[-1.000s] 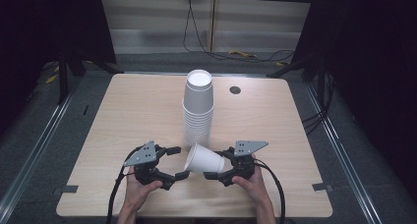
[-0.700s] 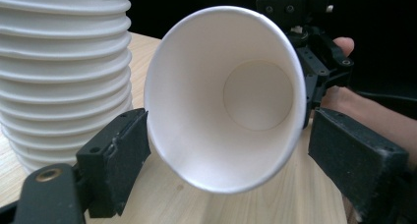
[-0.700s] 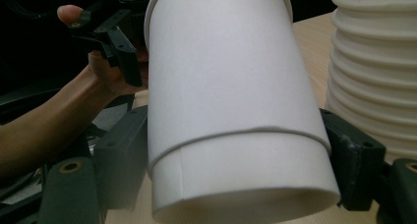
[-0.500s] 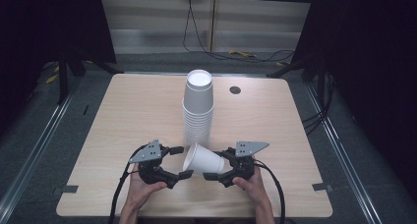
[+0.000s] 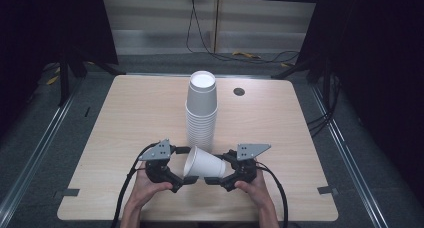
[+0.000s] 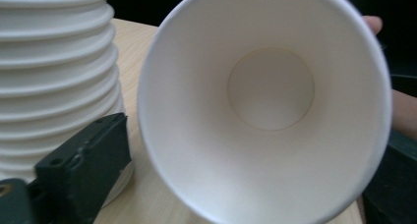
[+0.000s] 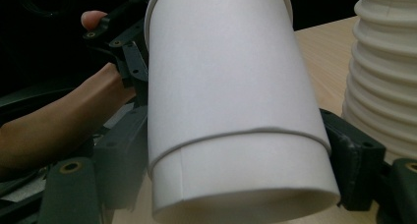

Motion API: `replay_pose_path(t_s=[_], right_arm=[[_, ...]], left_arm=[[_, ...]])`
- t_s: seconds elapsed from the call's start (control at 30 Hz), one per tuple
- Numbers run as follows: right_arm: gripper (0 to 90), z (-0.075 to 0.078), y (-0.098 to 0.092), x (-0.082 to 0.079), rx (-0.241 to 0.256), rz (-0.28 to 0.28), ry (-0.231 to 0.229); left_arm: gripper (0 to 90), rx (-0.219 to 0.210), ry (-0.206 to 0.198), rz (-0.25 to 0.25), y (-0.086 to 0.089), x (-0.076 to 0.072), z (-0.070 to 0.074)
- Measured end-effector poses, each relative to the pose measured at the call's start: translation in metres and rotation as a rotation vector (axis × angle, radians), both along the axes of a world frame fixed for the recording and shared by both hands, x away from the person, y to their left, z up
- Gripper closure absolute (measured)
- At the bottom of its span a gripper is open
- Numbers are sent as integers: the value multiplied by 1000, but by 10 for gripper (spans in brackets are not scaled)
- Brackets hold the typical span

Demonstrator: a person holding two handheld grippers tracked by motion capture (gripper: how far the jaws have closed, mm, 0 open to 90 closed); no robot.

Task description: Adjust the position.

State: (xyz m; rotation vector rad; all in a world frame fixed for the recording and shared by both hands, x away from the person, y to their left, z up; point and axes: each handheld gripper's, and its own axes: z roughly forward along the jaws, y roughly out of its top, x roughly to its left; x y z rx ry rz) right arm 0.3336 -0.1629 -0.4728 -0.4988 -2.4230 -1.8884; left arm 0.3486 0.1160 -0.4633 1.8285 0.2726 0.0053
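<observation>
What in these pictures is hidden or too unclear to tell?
- High view: how many cups the tall white paper cup stack holds; rims too small.
- Right gripper view: the two nested white paper cups hide the right gripper jaw tips.
- Left gripper view: left gripper right jaw, cut off by the edge.

My left gripper [image 5: 176,167] and right gripper [image 5: 216,168] are black, with grey triangular top plates, brass-ringed screws and black cables.

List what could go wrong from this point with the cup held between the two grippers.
1. The right gripper clamps the thin paper cup near its base; squeezing harder could crush it.
2. The cup stack stands right behind; a swing of the cup or the left gripper could topple it.
3. Two nested cups may be held, judging by the sleeve line.
</observation>
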Motion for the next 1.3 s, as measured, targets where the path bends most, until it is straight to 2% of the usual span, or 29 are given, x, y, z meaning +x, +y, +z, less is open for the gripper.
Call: replay_pose_path(t_s=[0.23,0.4,0.5,0.67,0.77,0.8,0.83,0.9,1.07,1.2,1.23,1.3], right_arm=[[226,1,2,0,-4,12,-6],[225,1,4,-1,-16,17,-12],[226,1,4,0,-14,18,-13],[221,1,4,1,-30,14,-18],[212,1,4,1,-35,12,-20],[206,0,5,1,-36,12,-22],[200,0,5,1,-37,11,-25],[185,0,6,1,-41,2,-29],[170,-1,7,0,-41,-12,-31],[147,-1,6,0,-42,-29,-38],[144,-1,5,0,-43,-31,-39],[143,-1,4,0,-47,-42,-39]], left_arm=[[53,-42,-2,-30,-2,2,3],[54,-42,10,-41,-3,2,3],[60,-49,11,-22,-3,1,3],[72,-36,10,-29,-3,2,3],[85,-43,7,-34,-2,1,3],[89,-32,1,-18,-2,0,4],[93,-32,2,-38,-1,0,4],[102,-22,-5,-20,-2,-1,5],[107,-15,-8,-25,-1,-1,4],[108,0,-4,9,0,-3,5],[108,-16,1,-12,0,-2,4],[108,-10,2,0,1,-2,5]])
